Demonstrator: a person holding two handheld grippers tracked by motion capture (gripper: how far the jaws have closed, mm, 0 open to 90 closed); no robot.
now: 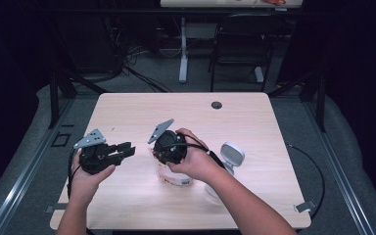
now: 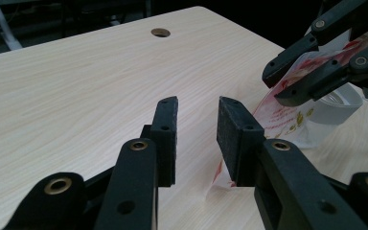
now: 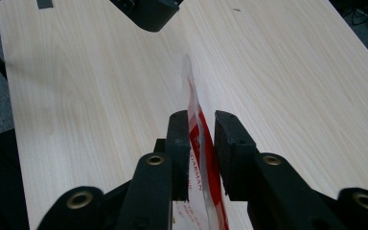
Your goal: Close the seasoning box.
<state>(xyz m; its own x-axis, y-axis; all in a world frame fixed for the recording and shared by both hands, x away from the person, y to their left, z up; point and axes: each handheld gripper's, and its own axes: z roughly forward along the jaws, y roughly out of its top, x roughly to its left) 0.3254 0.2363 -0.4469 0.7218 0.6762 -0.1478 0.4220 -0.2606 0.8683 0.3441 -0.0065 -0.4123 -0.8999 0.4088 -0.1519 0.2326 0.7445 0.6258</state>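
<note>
Clear plastic bag with red printing (image 3: 199, 143) stands on edge between the two black jaws of the right gripper (image 3: 201, 125), seen along those jaws in the right gripper view. The jaws stand narrow, one on each side of the thin film. A slim gap shows at the right pad, so whether the pads press the bag cannot be told. In the high view the right gripper (image 1: 162, 155) points down over the bag (image 1: 175, 177), which rests on the light wooden table (image 1: 127, 107) just in front of the person's right hand (image 1: 196, 159).

The left gripper (image 2: 197, 129) has its jaws part open with nothing between them. Its right jaw lies just beside a lower corner of the bag (image 2: 287, 120), and the table surface shows through the gap. In the high view the left gripper (image 1: 126, 149) is held level in the left hand (image 1: 90, 174), pointing toward the right gripper and a little apart from it.

Farther out, a small white and grey device on a stand (image 1: 230, 156) sits on the table just beyond the right wrist. A round dark cable hole (image 1: 216, 105) lies near the table's far edge. A black chair (image 1: 240, 44) and a white desk leg (image 1: 183, 49) stand on the floor beyond.
</note>
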